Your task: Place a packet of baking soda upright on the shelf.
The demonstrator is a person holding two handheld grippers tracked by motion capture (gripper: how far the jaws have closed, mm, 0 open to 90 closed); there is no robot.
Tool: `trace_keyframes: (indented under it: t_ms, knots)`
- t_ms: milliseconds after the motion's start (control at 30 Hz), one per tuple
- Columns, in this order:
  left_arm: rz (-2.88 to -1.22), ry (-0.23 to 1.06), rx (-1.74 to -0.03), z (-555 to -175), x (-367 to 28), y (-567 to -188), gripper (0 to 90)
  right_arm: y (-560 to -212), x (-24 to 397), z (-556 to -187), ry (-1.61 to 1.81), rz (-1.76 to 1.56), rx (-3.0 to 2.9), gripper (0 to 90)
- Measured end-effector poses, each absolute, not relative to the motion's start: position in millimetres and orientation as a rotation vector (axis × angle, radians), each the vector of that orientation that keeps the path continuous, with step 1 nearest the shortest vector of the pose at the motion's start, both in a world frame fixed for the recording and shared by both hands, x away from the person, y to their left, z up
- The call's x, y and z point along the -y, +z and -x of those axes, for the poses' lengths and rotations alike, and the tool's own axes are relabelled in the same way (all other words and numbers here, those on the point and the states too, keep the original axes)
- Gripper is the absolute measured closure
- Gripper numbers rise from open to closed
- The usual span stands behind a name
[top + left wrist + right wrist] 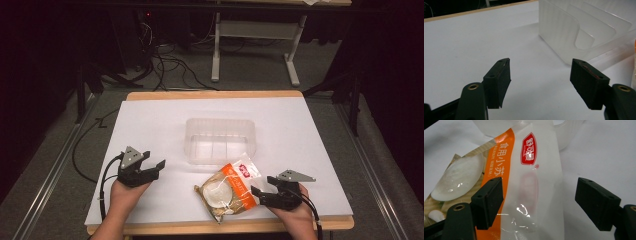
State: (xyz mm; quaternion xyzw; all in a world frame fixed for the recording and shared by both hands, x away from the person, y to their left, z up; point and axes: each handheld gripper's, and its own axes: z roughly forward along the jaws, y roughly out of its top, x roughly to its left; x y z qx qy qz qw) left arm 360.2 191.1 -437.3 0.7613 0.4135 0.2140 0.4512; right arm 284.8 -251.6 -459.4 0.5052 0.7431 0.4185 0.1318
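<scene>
Both pairs of jaws stand wide apart and grip nothing. Your left gripper (152,166) sits at the lower left of the high view, on the white table (150,120), with bare surface between its jaws; in the left gripper view (540,83) the clear plastic bin (574,32) fills the upper right, near but apart from the right-hand jaw. Your right gripper (262,192) rests at the lower right of the high view, its jaws pointing left toward the packet (231,189), which lies flat just below the bin (220,140), in the lower middle of the frame. In the right gripper view (539,202) the packet (524,182) runs up between the two jaws, closer to the left-hand one, which overlaps its orange strip; whether that jaw touches the film is hard to tell.

On the packet you can read a red badge with white characters, too small and tilted to make out, and white Chinese text down the orange band beginning 食用小苏. A pictured spoon of white powder shows at left.

Beyond the table, at the top of the high view, cables trail on the floor beside the legs of a pale metal stand (255,45).
</scene>
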Motion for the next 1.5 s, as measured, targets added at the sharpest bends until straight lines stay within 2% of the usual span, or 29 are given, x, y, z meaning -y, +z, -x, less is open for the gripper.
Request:
trace_keyframes:
  t_ms: [200,233,333,400,567,800,967,1500]
  knots:
    - [-1.895,0.526,-1.018,-360.4,-190.1,-437.9,33.2,-465.9,251.3,-288.4,1.236,-1.535,-2.195,24.2]
    - [-1.897,0.524,-1.017,-360.5,-189.9,-438.1,33.2,-467.3,252.8,-288.7,1.269,-1.552,-2.211,30.7]
    - [-1.899,0.524,-1.016,-360.3,-189.7,-438.1,33.0,-464.3,254.1,-286.0,1.326,-1.519,-2.212,42.6]
    - [-1.898,0.526,-1.015,-360.3,-189.6,-438.1,33.0,-461.6,254.1,-283.9,1.345,-1.505,-2.196,44.9]
    - [-1.9,0.524,-1.016,-360.7,-189.4,-438.3,32.8,-449.0,250.4,-273.1,1.383,-1.403,-2.14,59.4]
    - [-1.897,0.525,-1.016,-359.5,-189.4,-437.6,32.7,-448.4,243.4,-272.7,1.397,-1.354,-2.171,69.4]
    - [-1.902,0.524,-1.016,-359.9,-188.9,-438.1,32.7,-446.1,240.0,-272.4,1.359,-1.323,-2.152,89.1]
    - [-1.903,0.521,-1.014,-360.0,-189.7,-437.9,32.7,-413.0,252.3,-267.0,1.475,-1.225,-2.033,90.0]
